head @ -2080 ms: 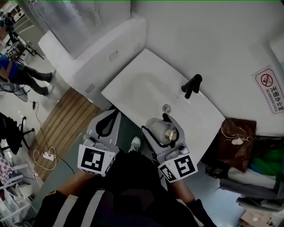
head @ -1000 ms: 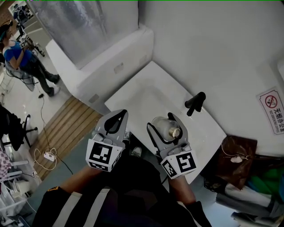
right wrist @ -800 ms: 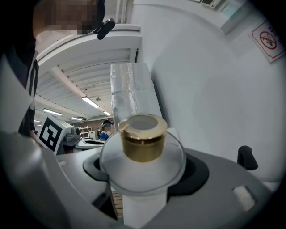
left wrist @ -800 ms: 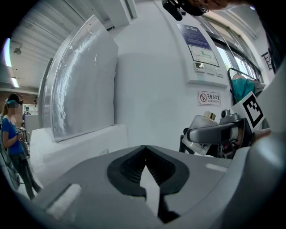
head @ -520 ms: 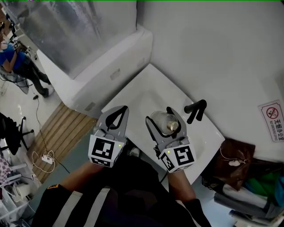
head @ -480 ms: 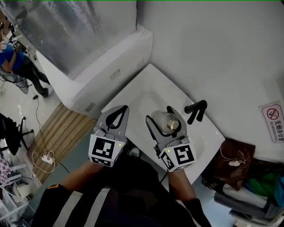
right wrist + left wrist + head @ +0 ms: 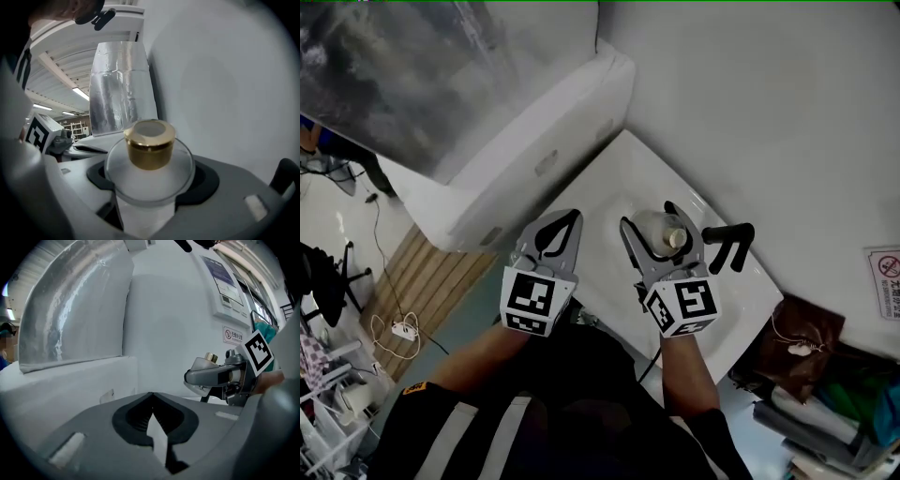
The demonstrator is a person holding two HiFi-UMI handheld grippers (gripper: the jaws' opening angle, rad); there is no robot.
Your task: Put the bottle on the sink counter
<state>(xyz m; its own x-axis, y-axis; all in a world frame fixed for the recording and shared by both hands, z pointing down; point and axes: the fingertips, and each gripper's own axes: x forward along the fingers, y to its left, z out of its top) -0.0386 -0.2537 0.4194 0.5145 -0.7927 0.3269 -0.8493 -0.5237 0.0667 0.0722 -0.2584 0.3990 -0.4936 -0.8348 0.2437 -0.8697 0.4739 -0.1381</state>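
Right tongs are clamped on the bottle, pads around its round body. Gold cap points up, long axis upright. The bottle sits at frame centre in the head view, over the white counter, just left of the black faucet. It looks not yet set down. Left tongs are together and empty, just left. Bottle is frosted, contents unreadable. The basin is mostly hidden under the tongs.
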